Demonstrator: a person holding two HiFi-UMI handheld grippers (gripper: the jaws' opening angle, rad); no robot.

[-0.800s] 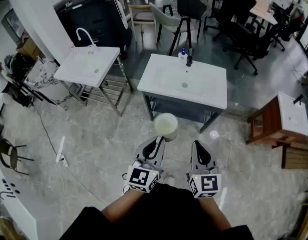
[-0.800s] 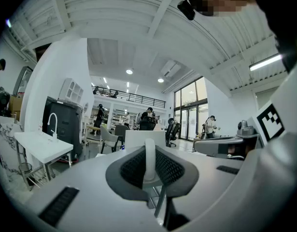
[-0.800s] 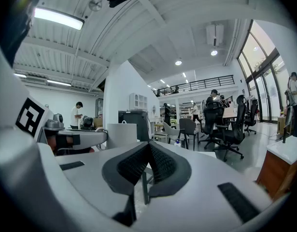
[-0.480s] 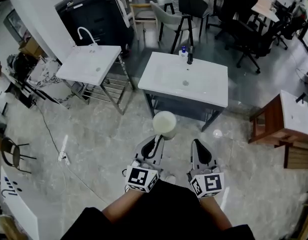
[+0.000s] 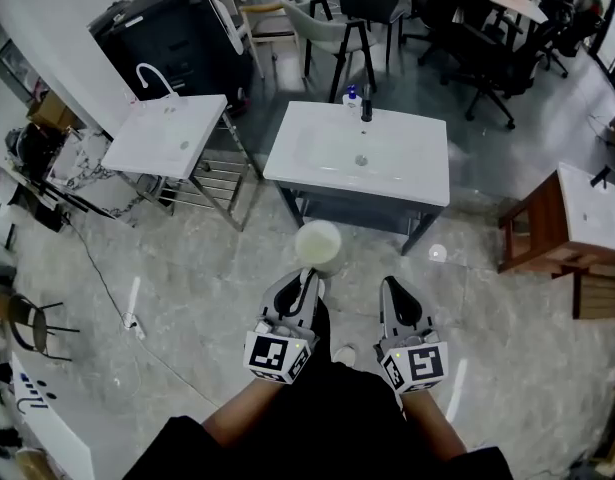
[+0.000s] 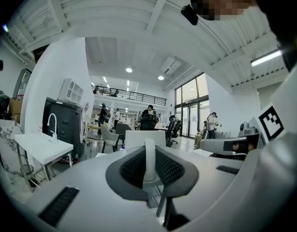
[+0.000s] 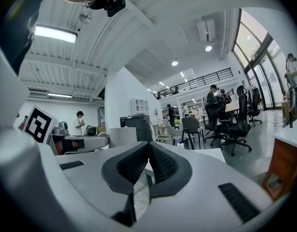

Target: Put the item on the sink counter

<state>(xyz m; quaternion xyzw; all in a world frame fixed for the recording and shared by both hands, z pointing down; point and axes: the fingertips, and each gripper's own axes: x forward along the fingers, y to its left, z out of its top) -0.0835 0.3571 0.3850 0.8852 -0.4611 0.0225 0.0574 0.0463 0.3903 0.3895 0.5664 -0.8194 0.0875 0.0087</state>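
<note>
A cream-white cup (image 5: 318,245) hangs over the floor in front of the white sink counter (image 5: 427,173). My left gripper (image 5: 307,278) is shut on the cup's wall, and in the left gripper view the white wall (image 6: 149,159) stands pinched between the dark pads. Beside it, my right gripper (image 5: 394,288) is shut with nothing in it; its pads (image 7: 160,164) meet in the right gripper view. A dark faucet (image 5: 367,108) and a small blue-capped bottle (image 5: 351,95) stand at the counter's far edge, and the basin is bare.
A second white sink (image 5: 167,133) on a metal rack stands to the left. A wooden cabinet with a white top (image 5: 562,233) is at the right. Chairs (image 5: 362,8) and a black cabinet (image 5: 172,38) lie beyond the counter. A cable (image 5: 107,278) runs across the marble floor.
Both grippers and the cup have shifted slightly left, and the sink counter sits a little higher and further left in view. The grip on the cup is unchanged.
</note>
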